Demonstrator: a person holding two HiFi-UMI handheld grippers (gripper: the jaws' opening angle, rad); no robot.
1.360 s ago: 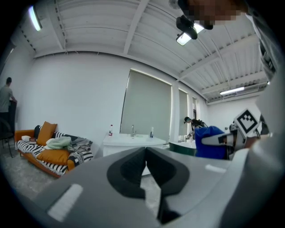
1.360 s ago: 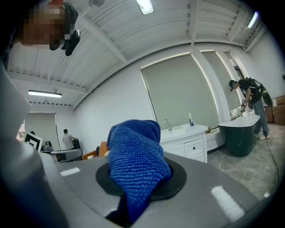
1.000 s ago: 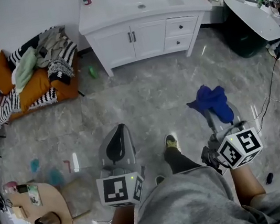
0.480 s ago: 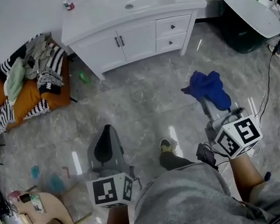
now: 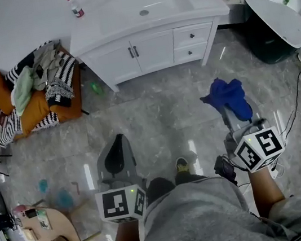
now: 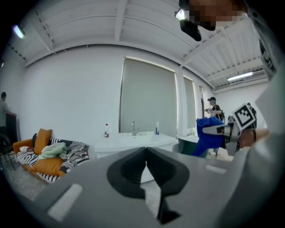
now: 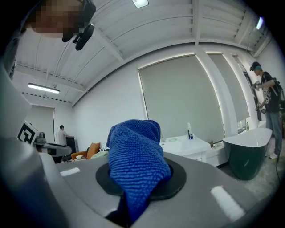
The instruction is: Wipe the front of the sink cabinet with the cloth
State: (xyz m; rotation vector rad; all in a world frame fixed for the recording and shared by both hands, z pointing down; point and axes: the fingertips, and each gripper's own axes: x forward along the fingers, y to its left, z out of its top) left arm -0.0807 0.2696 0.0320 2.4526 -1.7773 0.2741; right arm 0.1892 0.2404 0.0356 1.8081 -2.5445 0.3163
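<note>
Pinching the cloth (image 7: pixel 133 151) ready for wiping, the right tongs (image 7: pixel 136 180) face the distant sink cabinet (image 5: pixel 150 49); the left tongs (image 6: pixel 146 167), pressed together, carry nothing.

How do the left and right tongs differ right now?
The left tongs are shut on nothing, jaws together; the right tongs are shut on the blue cloth, which bunches up out of them. The left tongs look clear at the cabinet; the cloth blocks much of the right tongs' view. Both point toward the cabinet, well short of it.
</note>
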